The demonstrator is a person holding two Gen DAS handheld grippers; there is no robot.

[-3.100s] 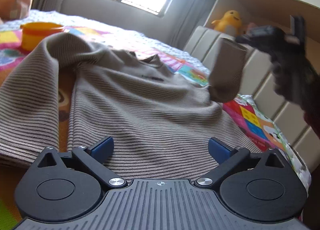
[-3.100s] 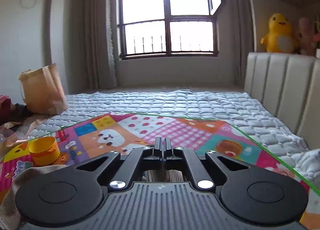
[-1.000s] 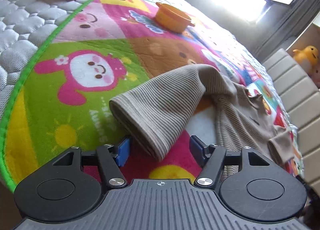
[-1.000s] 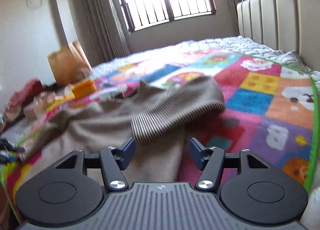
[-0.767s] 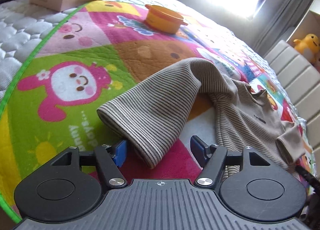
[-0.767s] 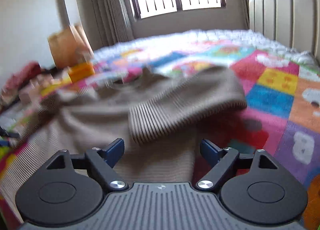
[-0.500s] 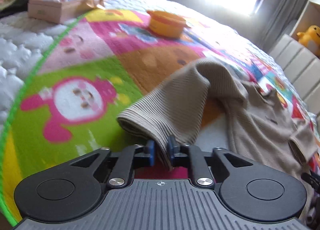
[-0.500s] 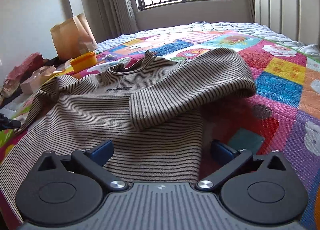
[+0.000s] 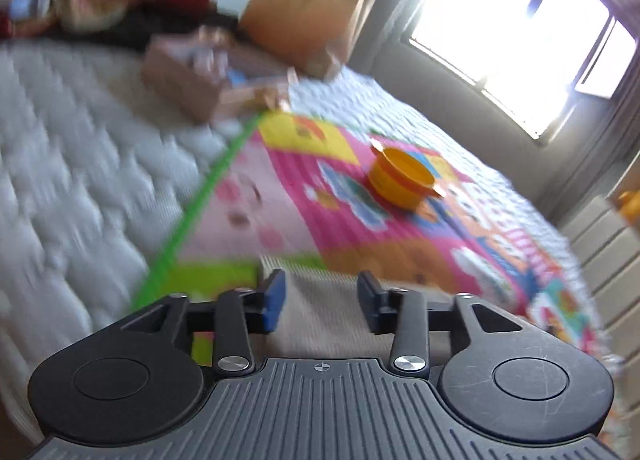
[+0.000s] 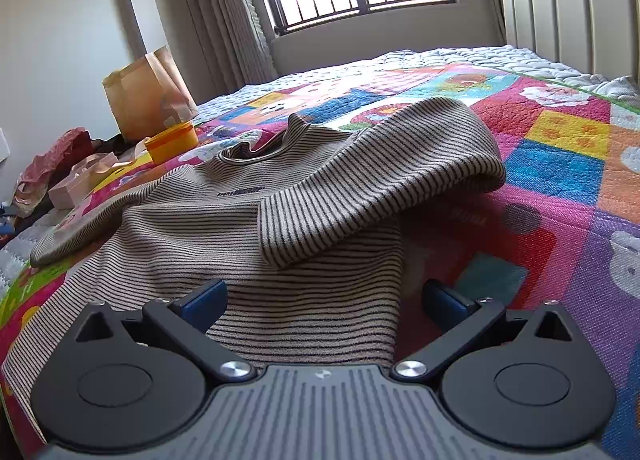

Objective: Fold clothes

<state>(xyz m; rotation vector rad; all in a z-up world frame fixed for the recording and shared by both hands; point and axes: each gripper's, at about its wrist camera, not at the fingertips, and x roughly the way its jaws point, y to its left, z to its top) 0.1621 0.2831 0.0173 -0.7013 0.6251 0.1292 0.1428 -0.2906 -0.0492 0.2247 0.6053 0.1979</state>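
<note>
A beige striped sweater (image 10: 224, 228) lies face up on the colourful play mat (image 10: 560, 164). One sleeve (image 10: 380, 180) is folded across its chest; the other sleeve (image 10: 80, 232) trails to the left. My right gripper (image 10: 324, 302) hovers open over the sweater's lower right side, with nothing between its fingers. The left wrist view is blurred by motion. In it my left gripper (image 9: 322, 298) stands partly open, and a patch of beige fabric (image 9: 320, 324) shows between and below its blue pads. The fingers do not pinch that cloth.
An orange bowl (image 9: 400, 180) sits on the mat past the sweater's collar. A brown paper bag (image 9: 304, 20) and a gift box (image 9: 192, 76) stand at the far left on the quilted mattress (image 9: 80, 164). A padded headboard (image 10: 568, 8) lines the right.
My left gripper, shut on the sleeve cuff half a second ago, has opened and let it go, and its view has swung upward. The right gripper has hardly moved.
</note>
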